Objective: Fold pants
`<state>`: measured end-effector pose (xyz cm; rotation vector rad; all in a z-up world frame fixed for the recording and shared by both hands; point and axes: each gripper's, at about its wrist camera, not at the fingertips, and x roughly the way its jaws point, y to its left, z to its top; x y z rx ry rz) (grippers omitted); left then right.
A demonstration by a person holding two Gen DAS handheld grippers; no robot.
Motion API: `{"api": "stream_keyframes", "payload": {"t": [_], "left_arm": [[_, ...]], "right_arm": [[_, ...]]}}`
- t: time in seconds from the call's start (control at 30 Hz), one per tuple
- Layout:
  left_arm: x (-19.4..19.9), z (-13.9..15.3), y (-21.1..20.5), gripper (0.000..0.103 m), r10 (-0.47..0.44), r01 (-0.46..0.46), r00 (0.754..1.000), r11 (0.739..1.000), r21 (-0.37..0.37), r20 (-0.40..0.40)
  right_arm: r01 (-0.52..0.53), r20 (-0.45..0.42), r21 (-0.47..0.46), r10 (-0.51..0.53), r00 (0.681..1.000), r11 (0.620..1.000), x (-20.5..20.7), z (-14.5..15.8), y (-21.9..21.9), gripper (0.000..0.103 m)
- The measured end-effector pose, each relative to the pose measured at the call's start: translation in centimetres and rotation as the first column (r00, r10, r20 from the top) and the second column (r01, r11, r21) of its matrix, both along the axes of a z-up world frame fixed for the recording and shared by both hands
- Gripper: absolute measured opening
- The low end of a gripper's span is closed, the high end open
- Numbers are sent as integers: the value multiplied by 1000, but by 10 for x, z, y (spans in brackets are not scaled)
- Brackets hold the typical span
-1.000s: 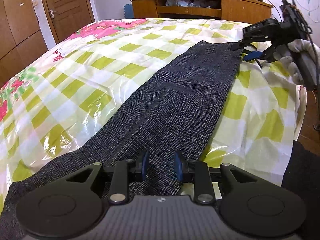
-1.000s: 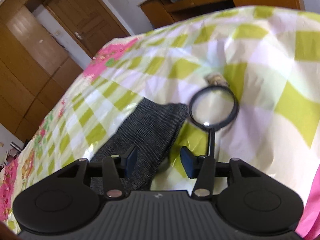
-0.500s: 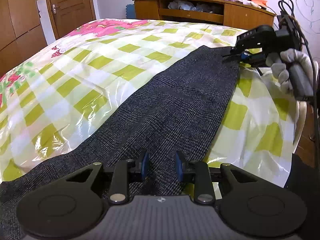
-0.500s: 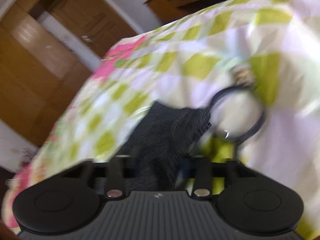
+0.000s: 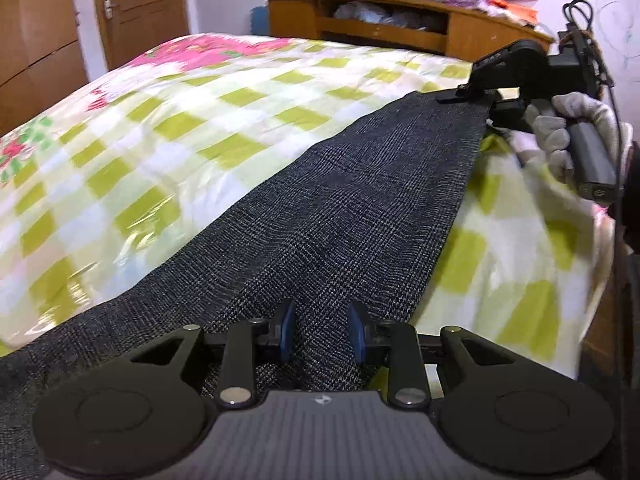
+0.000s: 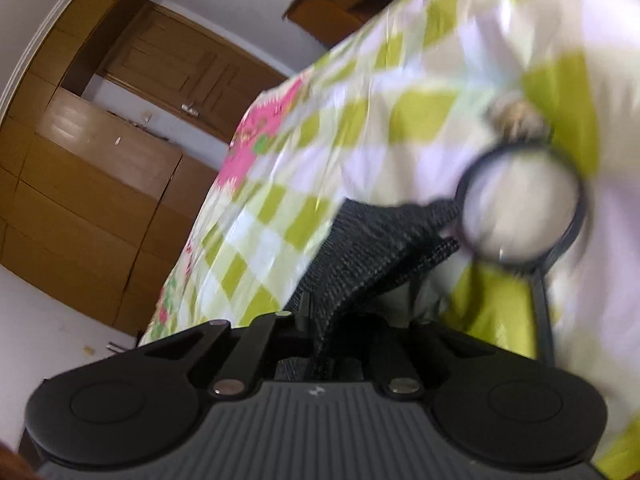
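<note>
Dark grey checked pants lie stretched along the right side of a bed with a green-and-white checked cover. My left gripper is open, its blue pads on either side of a raised fold of the pants at the near end. My right gripper is shut on the far end of the pants and lifts that edge off the bed; it also shows in the left wrist view, held by a gloved hand.
A magnifying glass lies on the cover just beyond the far end of the pants. A wooden cabinet stands past the bed. Wooden doors are at the far left. The bed's right edge drops off close by.
My right gripper has closed on the far end of the pants and raised it. The left gripper stays open over the same fold, with the pants pulled straighter.
</note>
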<state>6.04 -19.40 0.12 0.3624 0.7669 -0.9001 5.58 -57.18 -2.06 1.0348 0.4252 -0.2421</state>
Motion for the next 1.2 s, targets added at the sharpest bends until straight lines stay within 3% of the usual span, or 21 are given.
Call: {"api": "stream_keyframes", "payload": {"t": [0.2,0.4,0.57,0.7,0.77,0.9,0.97,1.0,1.07,1.13,1.2], "left_arm": [[-8,10,10,42,-3,4,999,1000,-14,44],[14,5,56,43,143,-145,989,988,43,47],[38,-11,54,57,180,-189,979,977,95,91],[38,-2,63,57,205,-210,973,977,38,104],[34,7,75,57,196,-198,976,980,15,96],[34,21,94,57,162,-163,981,987,-7,103],[40,24,97,57,146,-148,981,989,7,130],[46,24,98,57,133,-139,980,990,27,150],[59,19,100,57,103,-116,981,991,72,165],[73,12,101,57,72,-90,984,990,107,165],[86,6,103,57,30,-50,989,990,130,147]], "right_arm": [[114,-44,-63,-117,992,991,-24,11,-22,6],[62,-111,-176,-83,990,982,-16,20,-16,6],[13,-170,-277,-63,983,961,-8,25,1,7],[42,-196,-245,-92,976,969,-21,27,1,14],[43,-207,-312,-112,972,949,-37,37,10,15],[-15,-214,-547,-122,969,837,-69,76,51,16],[-134,-197,-595,18,980,793,-64,93,76,16],[-224,-203,-603,125,971,766,-53,98,90,15],[-417,-233,-611,350,907,673,-17,102,124,15],[-583,-285,-629,545,789,515,25,95,168,15],[-706,-389,-635,659,644,315,66,82,214,15]]}}
